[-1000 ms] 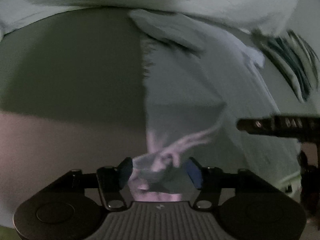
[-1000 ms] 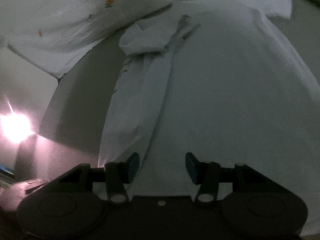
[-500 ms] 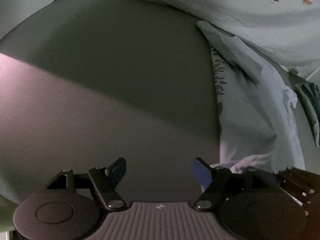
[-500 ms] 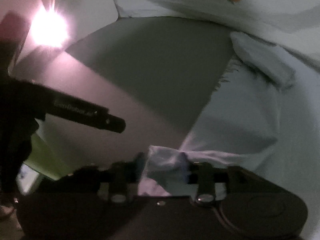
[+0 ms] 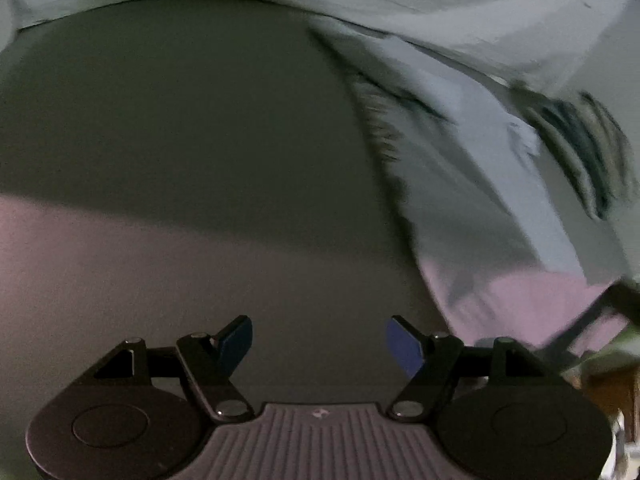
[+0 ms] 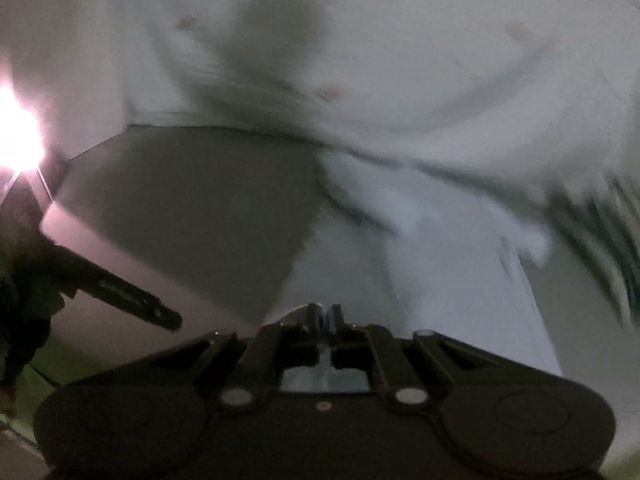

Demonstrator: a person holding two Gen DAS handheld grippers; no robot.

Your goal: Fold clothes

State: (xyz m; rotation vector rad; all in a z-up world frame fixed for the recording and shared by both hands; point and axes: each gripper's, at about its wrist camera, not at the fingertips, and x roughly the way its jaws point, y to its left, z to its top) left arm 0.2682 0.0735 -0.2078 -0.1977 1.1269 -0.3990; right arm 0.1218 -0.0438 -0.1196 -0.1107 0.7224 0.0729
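One side of the shirt [image 6: 420,264] is folded; its hem is pinched by the right gripper [image 6: 325,314], while the left gripper [image 5: 319,338] is held wide and empty.

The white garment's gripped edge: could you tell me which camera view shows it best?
The right wrist view: the right gripper is shut on the white garment, whose edge sits between the fingers. The left wrist view shows only the garment's blurred side, with the open left gripper over bare surface.
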